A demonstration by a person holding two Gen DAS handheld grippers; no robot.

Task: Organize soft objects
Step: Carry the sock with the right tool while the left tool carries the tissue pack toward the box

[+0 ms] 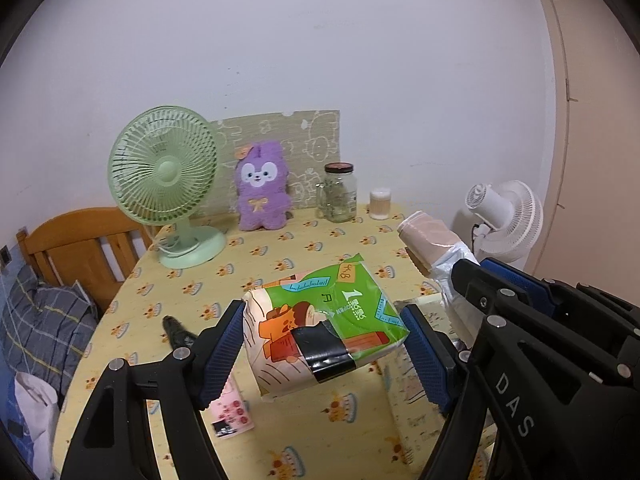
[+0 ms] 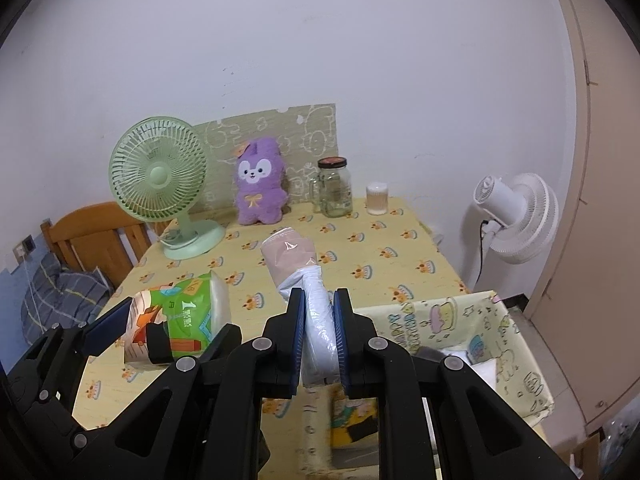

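Observation:
My left gripper (image 1: pixel 324 344) is shut on a green and orange tissue pack (image 1: pixel 320 332), held off the yellow tablecloth (image 1: pixel 280 256). In the right wrist view the same tissue pack (image 2: pixel 180 316) hangs at the lower left in the left gripper (image 2: pixel 160 328). My right gripper (image 2: pixel 318 320) is shut on a roll of plastic bags (image 2: pixel 304 280), white at the gripped end and beige at its far end. That roll (image 1: pixel 432 240) and the right gripper (image 1: pixel 492 280) show at the right of the left wrist view. A purple plush rabbit (image 2: pixel 258 182) sits at the table's back.
A green desk fan (image 1: pixel 164 176), a glass jar (image 1: pixel 338 192) and a small white container (image 1: pixel 380 203) line the back. A patterned fabric bin (image 2: pixel 480 328) stands at the near right. A pink packet (image 1: pixel 232 412) and a dark object (image 1: pixel 176 332) lie near left. White floor fan (image 2: pixel 516 216) stands right.

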